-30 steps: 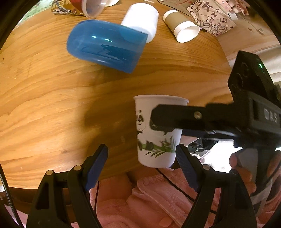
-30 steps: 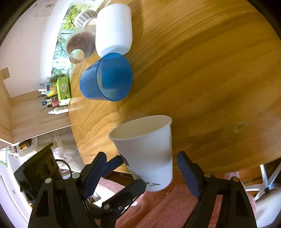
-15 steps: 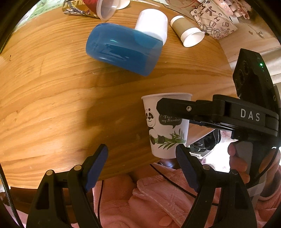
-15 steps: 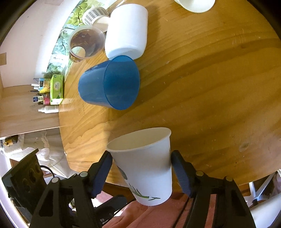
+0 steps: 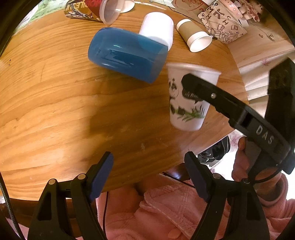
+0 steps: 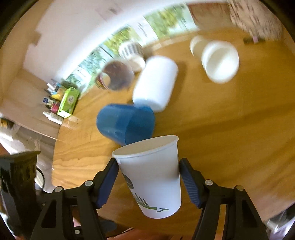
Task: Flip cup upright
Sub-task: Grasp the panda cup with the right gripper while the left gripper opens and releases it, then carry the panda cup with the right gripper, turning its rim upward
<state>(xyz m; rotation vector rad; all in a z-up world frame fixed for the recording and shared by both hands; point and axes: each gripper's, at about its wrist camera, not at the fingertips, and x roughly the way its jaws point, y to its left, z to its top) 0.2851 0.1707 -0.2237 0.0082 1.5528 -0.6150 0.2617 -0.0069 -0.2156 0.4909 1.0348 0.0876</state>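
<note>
A white paper cup with a panda print (image 5: 186, 103) is held mouth-up, slightly tilted, above the wooden table (image 5: 55, 110). My right gripper (image 6: 149, 179) is shut on this cup (image 6: 154, 177), its blue pads against both sides below the rim. In the left wrist view the right gripper's black finger (image 5: 212, 96) crosses the cup. My left gripper (image 5: 149, 177) is open and empty over the table's near edge, left of and below the cup.
A blue plastic cup (image 5: 127, 55) lies on its side mid-table, touching a white cup (image 5: 158, 25) also lying down. A brown paper cup (image 5: 195, 37) and a clear cup (image 5: 108, 9) lie further back. A pink-clad lap (image 5: 166, 212) is below the table edge.
The right gripper closed on the panda cup and carried it from beyond the table edge inward and up over the table. The left gripper stayed open and drew back a little.
</note>
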